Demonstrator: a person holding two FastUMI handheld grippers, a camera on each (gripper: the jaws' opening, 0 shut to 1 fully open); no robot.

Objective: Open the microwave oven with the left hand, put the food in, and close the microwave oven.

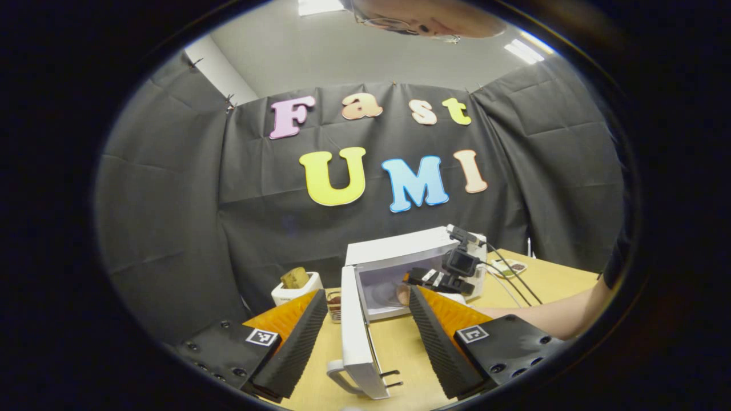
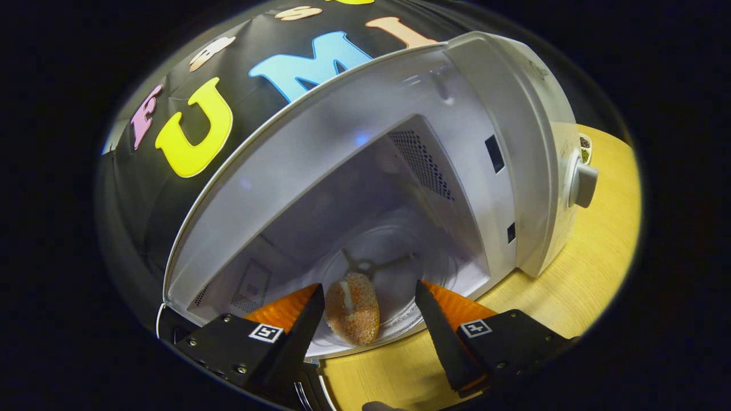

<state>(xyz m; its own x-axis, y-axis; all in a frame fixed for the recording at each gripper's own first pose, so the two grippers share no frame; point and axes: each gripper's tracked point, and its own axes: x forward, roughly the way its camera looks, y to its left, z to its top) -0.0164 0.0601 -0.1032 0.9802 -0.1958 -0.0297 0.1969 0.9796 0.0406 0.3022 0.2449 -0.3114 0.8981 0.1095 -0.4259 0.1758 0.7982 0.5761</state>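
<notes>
Food [image 2: 353, 308] sits on the turntable inside the microwave [image 2: 514, 142], between the right gripper [image 2: 368, 311]'s spread, empty fingers. It should back straight out; the left gripper [image 1: 368, 322], open, straddles the door [image 1: 357, 337].

The left gripper view faces the open microwave oven [image 1: 400, 268] from well back. The right gripper view peers into its cavity [image 2: 365, 228] from close up.

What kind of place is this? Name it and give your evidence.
Probably a staged recording booth, not a real kitchen: black cloth wall behind a wooden table, with a white microwave standing open and the food on its glass turntable.
</notes>
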